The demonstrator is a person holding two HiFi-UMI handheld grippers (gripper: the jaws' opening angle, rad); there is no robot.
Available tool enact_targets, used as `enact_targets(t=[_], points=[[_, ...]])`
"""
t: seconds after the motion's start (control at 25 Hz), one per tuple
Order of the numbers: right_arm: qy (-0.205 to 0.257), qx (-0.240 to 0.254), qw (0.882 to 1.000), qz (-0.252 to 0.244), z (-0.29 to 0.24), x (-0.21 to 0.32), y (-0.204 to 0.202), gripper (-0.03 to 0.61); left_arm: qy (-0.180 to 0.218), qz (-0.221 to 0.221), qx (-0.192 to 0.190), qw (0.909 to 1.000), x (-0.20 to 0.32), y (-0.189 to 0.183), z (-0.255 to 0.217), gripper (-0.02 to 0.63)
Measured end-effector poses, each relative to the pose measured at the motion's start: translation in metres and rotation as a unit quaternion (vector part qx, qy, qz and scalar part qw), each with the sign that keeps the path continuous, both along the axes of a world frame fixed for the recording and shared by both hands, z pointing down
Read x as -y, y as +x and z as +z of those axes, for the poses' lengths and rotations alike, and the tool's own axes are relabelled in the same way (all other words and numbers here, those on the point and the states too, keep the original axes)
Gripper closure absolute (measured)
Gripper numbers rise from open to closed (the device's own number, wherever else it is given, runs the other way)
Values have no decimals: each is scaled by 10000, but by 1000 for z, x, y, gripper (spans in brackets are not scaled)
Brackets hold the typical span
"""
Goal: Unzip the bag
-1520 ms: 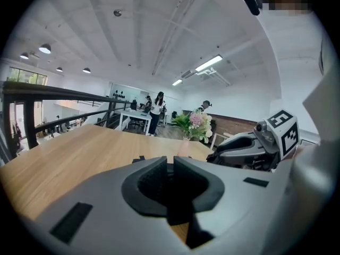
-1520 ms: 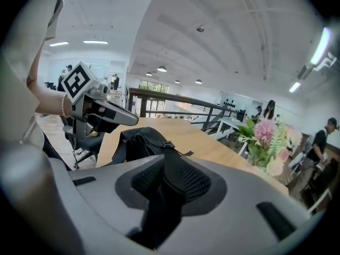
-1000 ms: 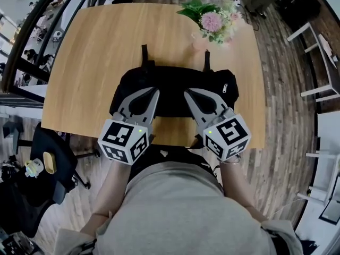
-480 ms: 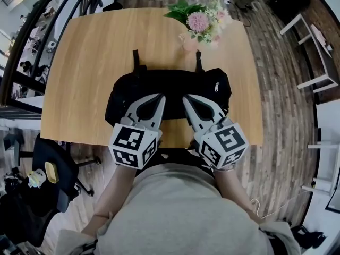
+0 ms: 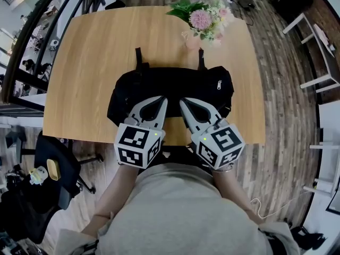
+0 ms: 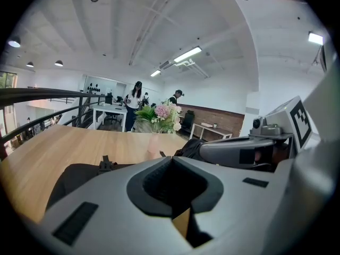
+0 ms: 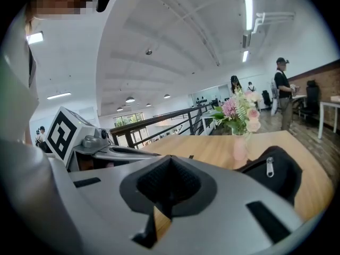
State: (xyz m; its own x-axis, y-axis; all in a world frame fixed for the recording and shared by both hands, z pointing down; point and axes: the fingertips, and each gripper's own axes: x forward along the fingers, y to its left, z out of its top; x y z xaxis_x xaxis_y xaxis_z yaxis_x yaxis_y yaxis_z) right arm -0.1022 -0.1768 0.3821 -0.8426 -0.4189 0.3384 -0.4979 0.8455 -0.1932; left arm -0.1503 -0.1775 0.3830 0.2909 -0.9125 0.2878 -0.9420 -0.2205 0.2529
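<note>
A black bag [image 5: 170,86] lies across the near half of the wooden table [image 5: 90,62], two straps pointing to the far side. A silver zip pull [image 5: 219,83] hangs near its right end and shows again as the zip pull [image 7: 270,166] in the right gripper view. My left gripper [image 5: 163,99] hovers over the bag's near edge, jaws shut with nothing between them. My right gripper [image 5: 182,101] sits beside it, also shut and empty. Both tips point at the bag's middle, close together. The bag [image 6: 79,177] shows dark behind the left jaws.
A pink vase of flowers [image 5: 202,23] stands at the table's far edge, just beyond the bag. A dark office chair [image 5: 50,169] sits left of me below the table edge. White tables [image 5: 319,52] stand on the right. People stand far off in the room.
Both grippers have drawn nearer to each other and slid a little toward the bag's near middle. The bag itself lies where it was.
</note>
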Motion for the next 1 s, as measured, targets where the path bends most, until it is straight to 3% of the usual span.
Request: enact_targets(t=[1.0], points=[[-81,-44,10000,-9,7,-6,2,572,-156,8,-45,9999,-10,1,8,594]])
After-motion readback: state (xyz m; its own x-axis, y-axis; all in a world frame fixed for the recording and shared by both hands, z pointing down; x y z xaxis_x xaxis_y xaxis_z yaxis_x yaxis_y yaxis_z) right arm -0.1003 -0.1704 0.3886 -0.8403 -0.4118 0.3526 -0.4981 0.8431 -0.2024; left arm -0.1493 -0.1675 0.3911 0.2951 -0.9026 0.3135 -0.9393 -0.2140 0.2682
